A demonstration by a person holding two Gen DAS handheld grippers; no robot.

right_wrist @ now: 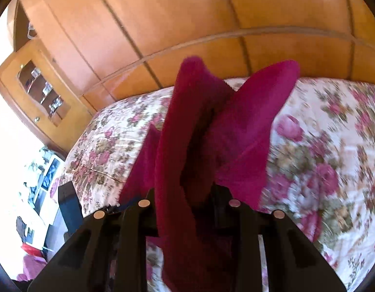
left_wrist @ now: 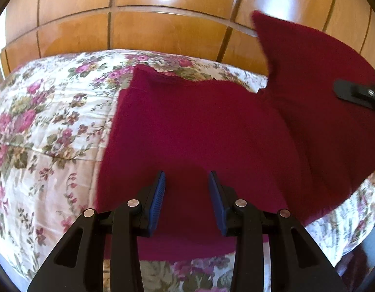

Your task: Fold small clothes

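A dark red garment [left_wrist: 192,126] lies on the floral bedspread [left_wrist: 48,121]. My left gripper [left_wrist: 187,185] is open, its blue pads over the garment's near part, holding nothing. The garment's right side [left_wrist: 316,92] is lifted off the bed, and my right gripper [left_wrist: 357,95] shows at the right edge against it. In the right wrist view the right gripper [right_wrist: 189,194] is shut on the red garment [right_wrist: 187,126], which bunches up between the jaws and hides the fingertips.
A glossy wooden wardrobe [left_wrist: 163,24] stands right behind the bed. In the right wrist view a wooden cabinet with a glass door [right_wrist: 39,90] is at the left, with cluttered items [right_wrist: 39,182] below it beside the bed [right_wrist: 321,158].
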